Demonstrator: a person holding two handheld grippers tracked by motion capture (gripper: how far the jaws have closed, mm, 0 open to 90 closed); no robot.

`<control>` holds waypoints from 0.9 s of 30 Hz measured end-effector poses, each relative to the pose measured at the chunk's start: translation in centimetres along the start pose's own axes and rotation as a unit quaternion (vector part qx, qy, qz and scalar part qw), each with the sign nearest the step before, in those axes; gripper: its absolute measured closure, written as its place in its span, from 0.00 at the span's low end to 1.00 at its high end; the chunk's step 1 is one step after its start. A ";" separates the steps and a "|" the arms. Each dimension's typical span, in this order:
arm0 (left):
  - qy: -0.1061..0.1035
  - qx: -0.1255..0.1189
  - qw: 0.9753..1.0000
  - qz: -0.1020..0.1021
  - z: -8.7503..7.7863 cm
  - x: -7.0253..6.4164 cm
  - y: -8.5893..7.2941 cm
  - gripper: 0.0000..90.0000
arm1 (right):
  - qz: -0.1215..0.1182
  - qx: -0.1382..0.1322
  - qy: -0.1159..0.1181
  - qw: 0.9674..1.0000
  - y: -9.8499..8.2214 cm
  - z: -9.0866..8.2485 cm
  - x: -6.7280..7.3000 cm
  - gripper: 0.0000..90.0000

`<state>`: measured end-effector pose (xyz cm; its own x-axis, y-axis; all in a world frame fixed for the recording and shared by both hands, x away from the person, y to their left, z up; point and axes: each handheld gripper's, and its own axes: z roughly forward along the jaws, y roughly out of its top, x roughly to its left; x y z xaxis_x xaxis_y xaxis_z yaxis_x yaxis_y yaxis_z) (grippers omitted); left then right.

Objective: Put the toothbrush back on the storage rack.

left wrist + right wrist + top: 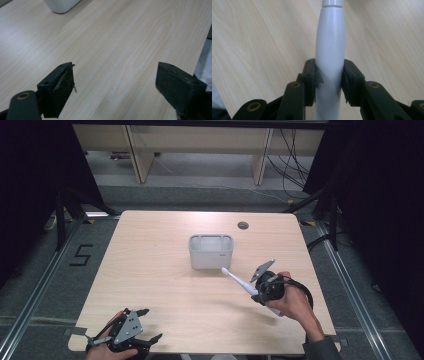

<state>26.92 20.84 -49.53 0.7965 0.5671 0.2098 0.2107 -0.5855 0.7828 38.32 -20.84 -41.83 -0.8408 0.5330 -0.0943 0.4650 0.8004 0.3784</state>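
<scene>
Toothbrush (242,283), white, electric type: one, clamped at its thick handle by right gripper (263,288), pads (312,75) pressed on both sides of handle, as seen in right gripper view. Slim head end sticking up-left from that gripper, tip near lower right corner of white bin (211,252), apparently just apart; lifted off table, tilted. Butt end of handle poking out below right hand (292,302).

Counts: one toothbrush, one bin, two grippers, one table, one round cable hole (243,225).

Left gripper (150,326) at near left table edge, held in left hand (107,347), jaws spread wide, nothing between, bare wood below in left gripper view. Well apart from toothbrush and bin.

Table (150,270): light wood grain, rectangular, bin standing about centre. Grey carpet floor (45,285) around, black "5" marking (81,255) on floor at left, dark curtains (30,180) both sides, pale table legs (135,155) and loose cables (292,160) at back.
</scene>
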 end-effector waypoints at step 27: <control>-0.006 0.002 1.000 -0.002 -0.1 0.0 0.0 0.16 | 0.128 -0.278 -0.029 0.952 1.3 -1.5 -3.6 0.74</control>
<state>26.92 20.90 -49.49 0.8024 0.5625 0.1994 0.2163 -0.5855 0.7813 41.52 -22.14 -39.62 -0.6960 0.7177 0.0222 0.4200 0.3818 0.8233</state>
